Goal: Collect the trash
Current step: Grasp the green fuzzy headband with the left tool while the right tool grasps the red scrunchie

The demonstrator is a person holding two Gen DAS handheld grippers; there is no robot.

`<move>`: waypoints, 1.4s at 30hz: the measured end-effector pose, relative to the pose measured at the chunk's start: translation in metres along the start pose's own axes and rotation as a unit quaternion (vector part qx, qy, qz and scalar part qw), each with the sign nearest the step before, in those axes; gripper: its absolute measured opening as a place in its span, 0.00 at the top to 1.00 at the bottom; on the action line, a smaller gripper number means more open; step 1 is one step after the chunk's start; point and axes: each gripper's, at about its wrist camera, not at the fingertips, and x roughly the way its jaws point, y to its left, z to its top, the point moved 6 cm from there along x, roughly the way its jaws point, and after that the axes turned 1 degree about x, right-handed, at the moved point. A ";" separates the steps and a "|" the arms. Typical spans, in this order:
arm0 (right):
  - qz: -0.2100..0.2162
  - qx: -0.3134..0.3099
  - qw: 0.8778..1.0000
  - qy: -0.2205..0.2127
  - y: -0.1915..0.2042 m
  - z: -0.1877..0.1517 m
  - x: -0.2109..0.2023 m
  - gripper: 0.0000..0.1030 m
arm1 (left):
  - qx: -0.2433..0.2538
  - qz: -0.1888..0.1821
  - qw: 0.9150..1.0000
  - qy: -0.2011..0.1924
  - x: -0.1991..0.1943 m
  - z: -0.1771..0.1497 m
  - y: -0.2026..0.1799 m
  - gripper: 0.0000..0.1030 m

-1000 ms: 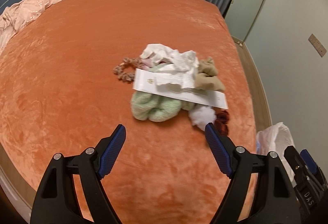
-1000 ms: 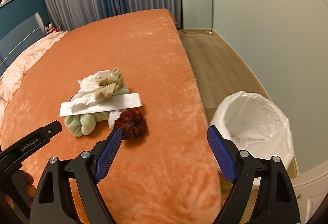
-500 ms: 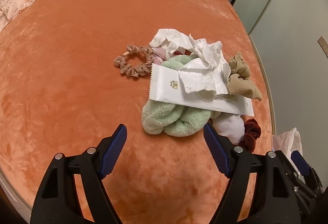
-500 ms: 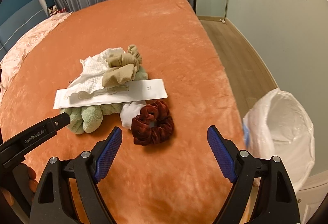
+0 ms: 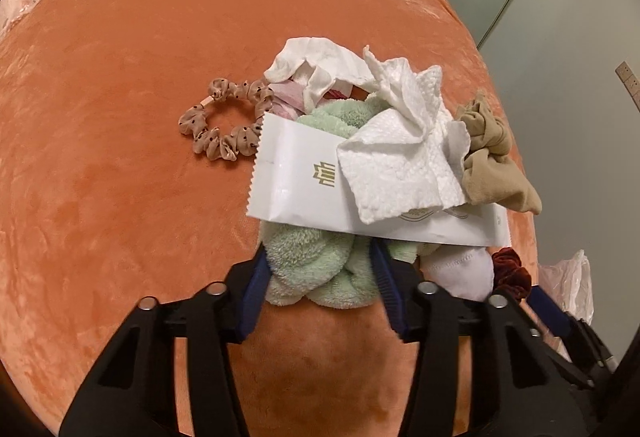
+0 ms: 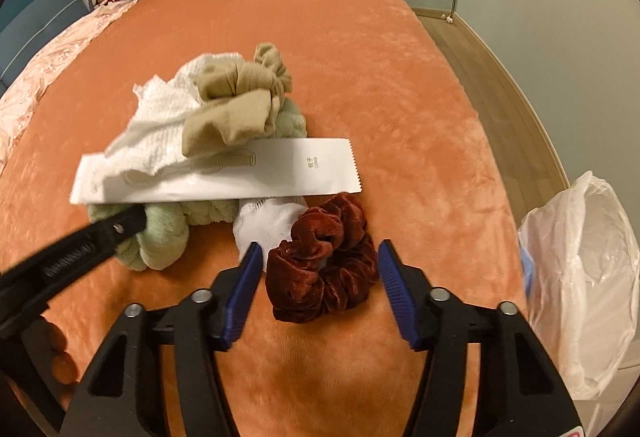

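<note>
Orange velvet bedspread (image 5: 120, 197) carries a mixed pile near its right edge, where trash, a white comb wrapper (image 5: 304, 185) and crumpled tissue (image 5: 400, 157), lies atop keepsakes. Both claws have just been closing: the left gripper (image 5: 320, 277) is narrowed around a green towel (image 5: 316, 269), the right gripper (image 6: 320, 285) half-wide around a maroon scrunchie (image 6: 320, 277), apparently not yet touching. Risk: non-trash gets binned in the white-lined bin (image 6: 580, 277) beside the bed.

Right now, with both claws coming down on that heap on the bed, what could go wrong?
Both claws have just been closing. The left claw straddles the green fluffy cloth, which lies under the white wrapper and crumpled tissue; lifting it could tip those off. The right claw brackets the dark red scrunchie, probably not trash, so it may wrongly land in the lined bin. The claws work side by side and could bump.
</note>
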 end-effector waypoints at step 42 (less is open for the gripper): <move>0.101 0.055 0.981 -0.158 -0.075 0.019 -0.199 0.86 | 0.093 -0.104 0.972 -0.189 -0.250 0.016 -0.164 1.00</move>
